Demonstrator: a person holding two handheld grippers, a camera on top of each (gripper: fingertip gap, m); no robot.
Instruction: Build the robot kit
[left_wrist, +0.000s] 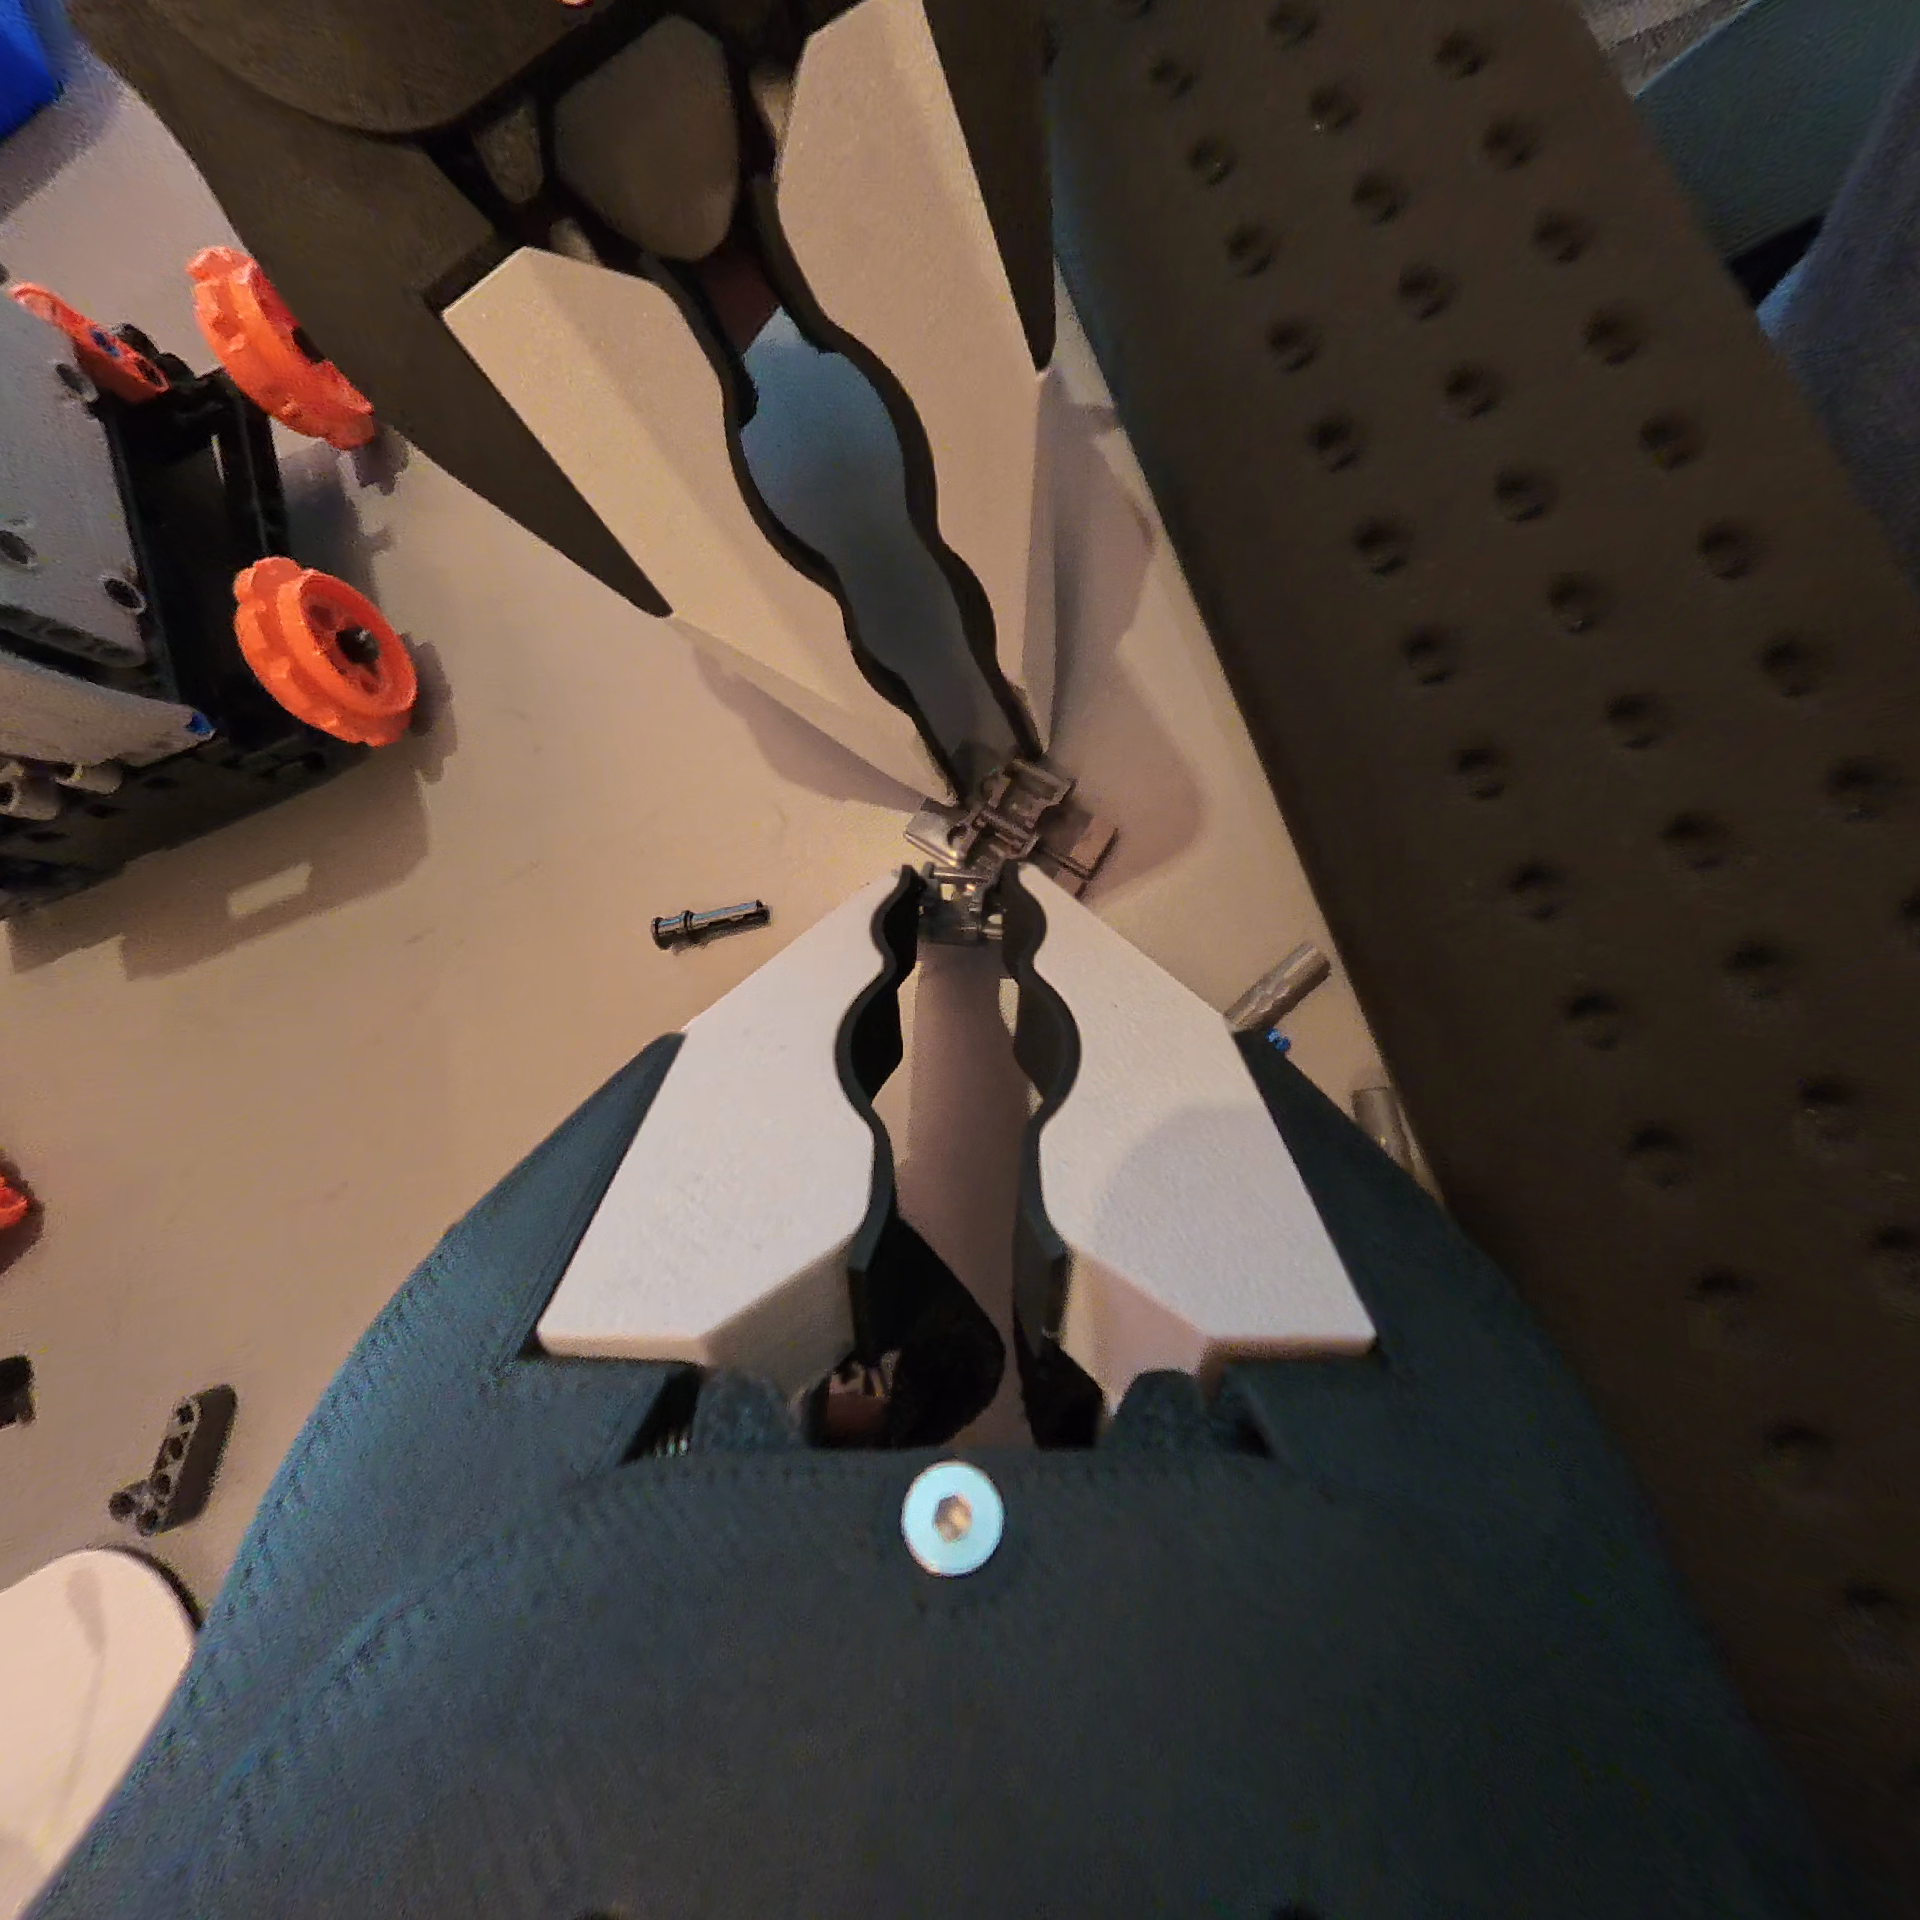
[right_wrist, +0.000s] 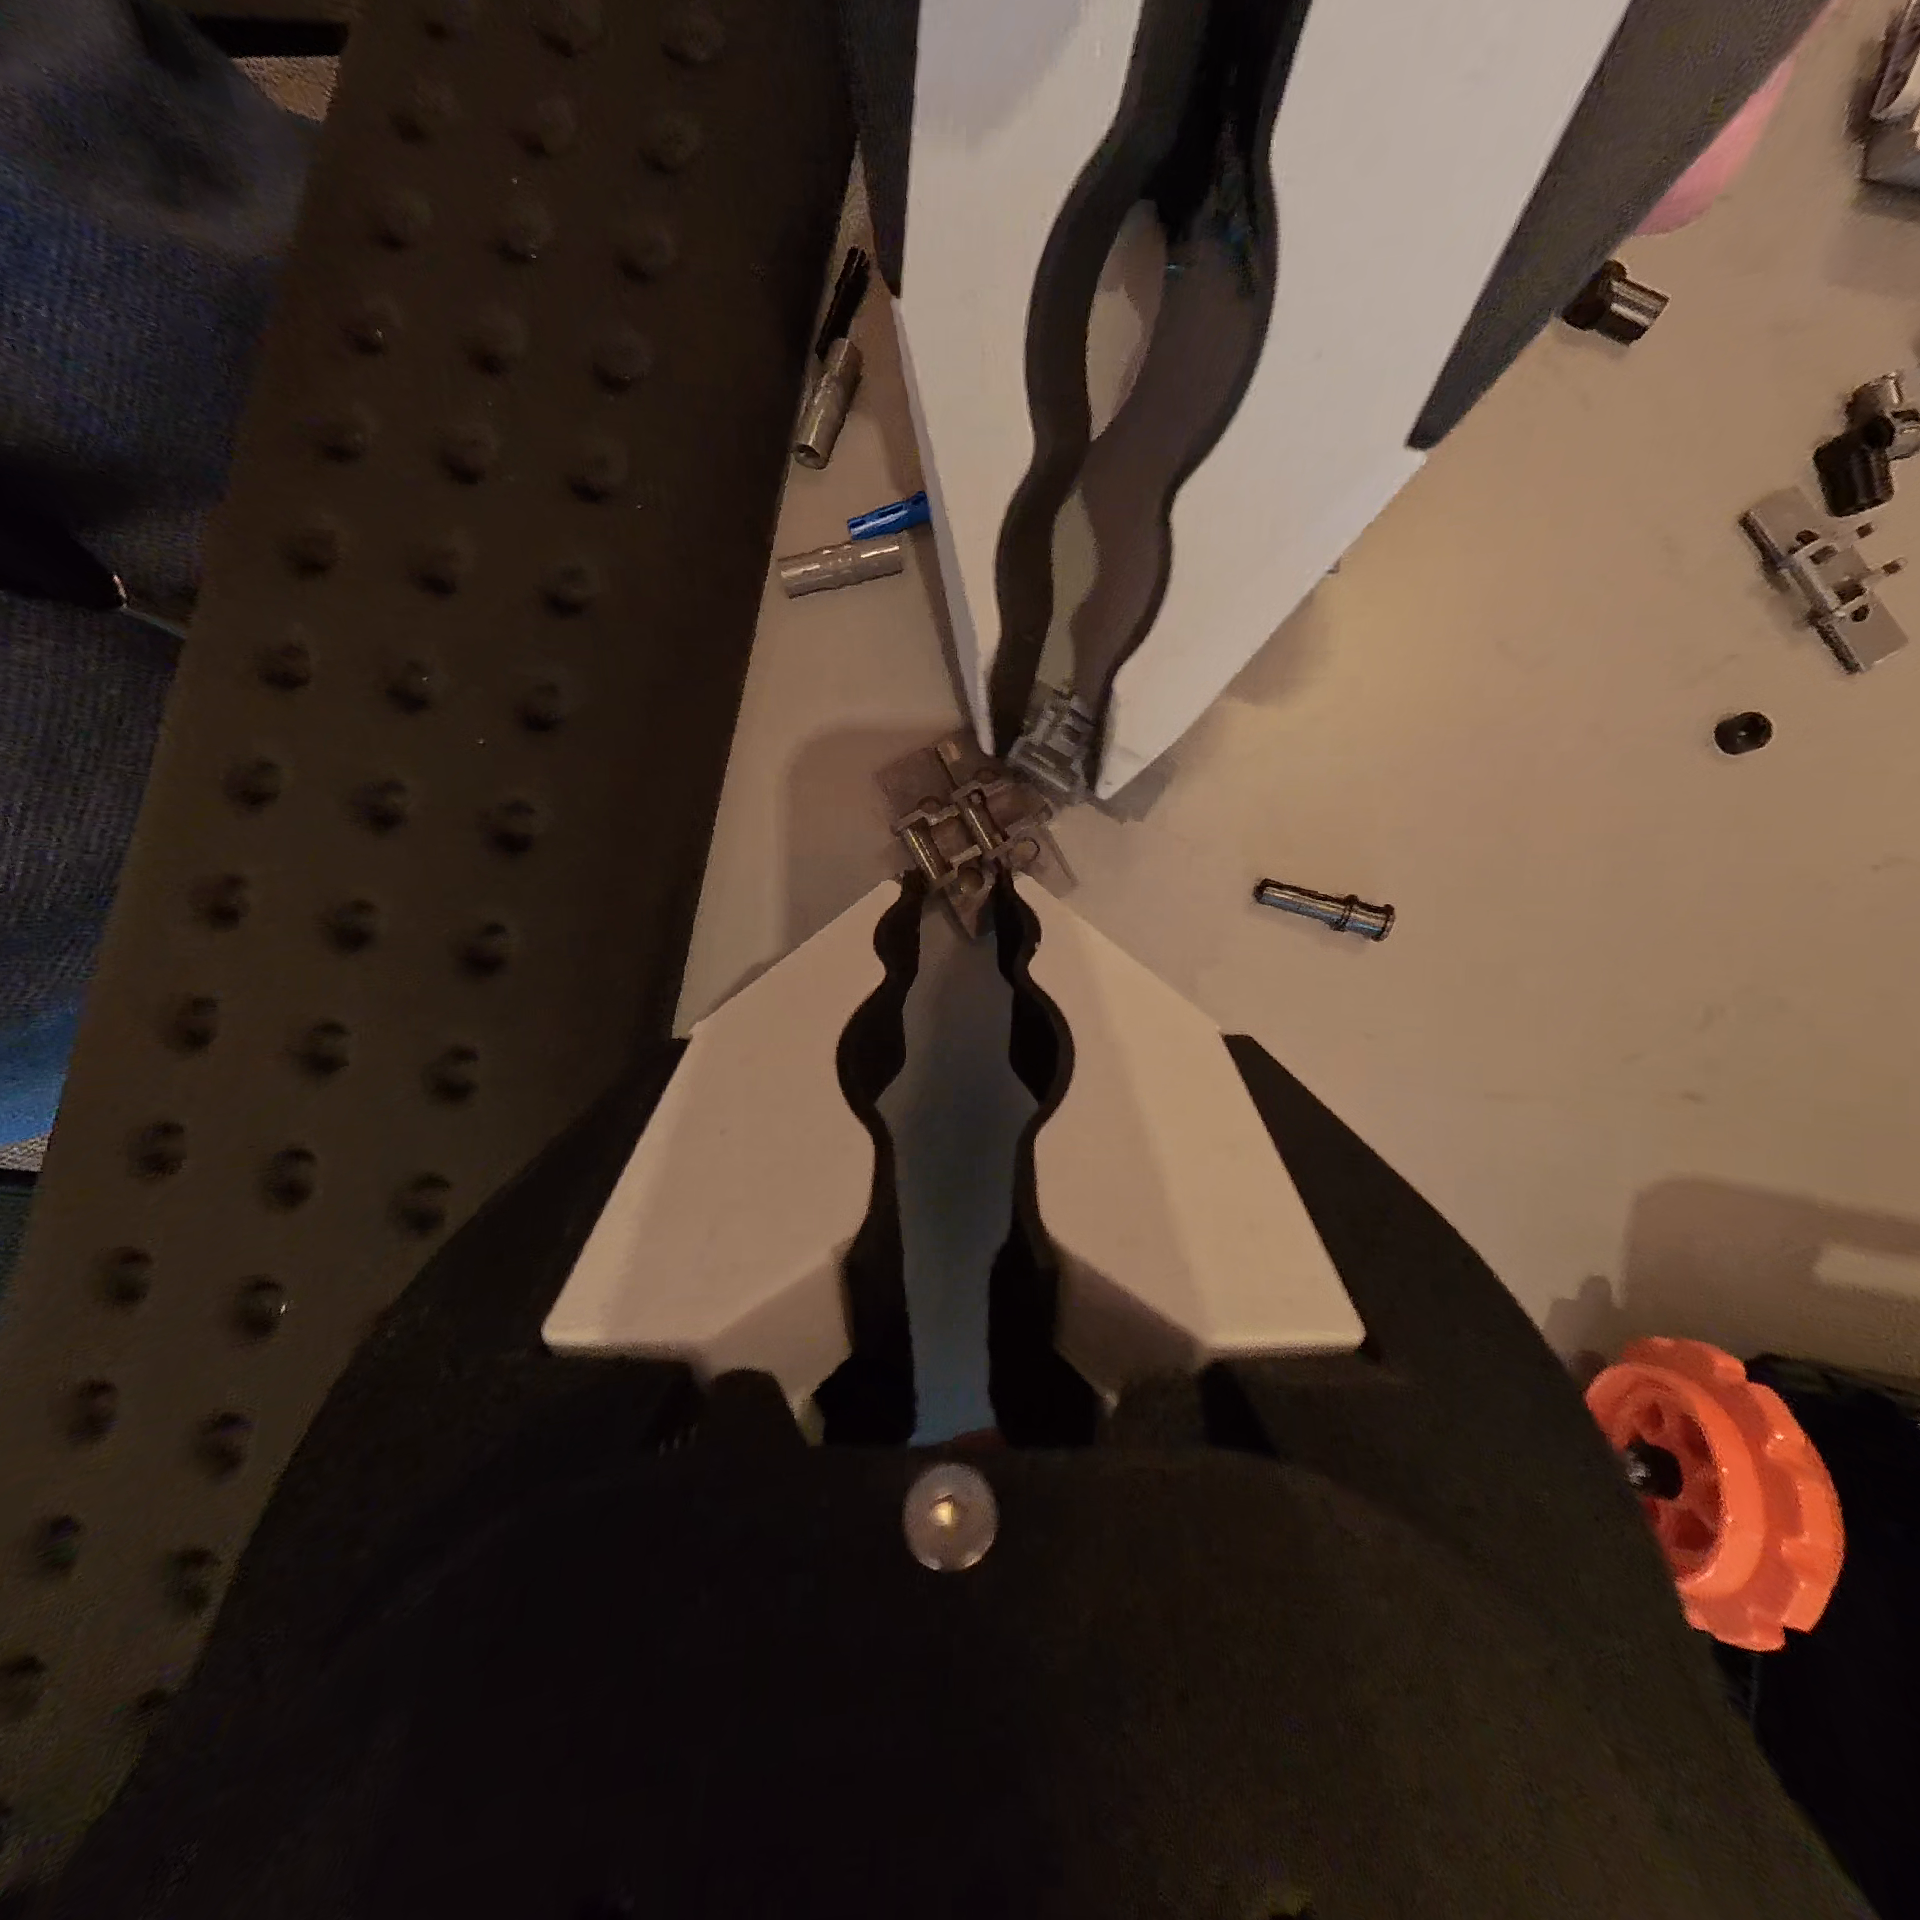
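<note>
My left tongs (left_wrist: 961, 914) are clenched on the near end of a small grey connector assembly (left_wrist: 987, 831), and in the left wrist view my right tongs (left_wrist: 987, 753) come in from the far side, pinching the opposite end. The two tips nearly meet, so I judge the piece is being held from both ends to press or pull its halves along one line. It hangs just above the pale desk (left_wrist: 540, 1039); its long axis runs near to far, roughly along my tongs, tilted slightly right at the far end. A black pin (left_wrist: 712, 923) lies on the desk just left of it. Farther left sits a black-framed model (left_wrist: 197, 582) with orange wheels (left_wrist: 324, 652). A dark studded plate (left_wrist: 1558, 727) fills the right side, and a grey tube (left_wrist: 1278, 982) peeks out at its edge.

In the right wrist view my right tongs (right_wrist: 961, 904) are closed on the near end of the same assembly (right_wrist: 971, 831), with the left tongs (right_wrist: 1049, 743) gripping a ribbed grey block at its far end. Here the piece slants from near-left to far-right. The studded plate (right_wrist: 416, 727) is now on the left, with two grey tubes (right_wrist: 842, 569) and a blue pin (right_wrist: 888, 516) beside it. The black pin (right_wrist: 1325, 909) lies to the right, another grey connector cluster (right_wrist: 1818, 582) far right, and an orange wheel (right_wrist: 1714, 1522) near right.
</note>
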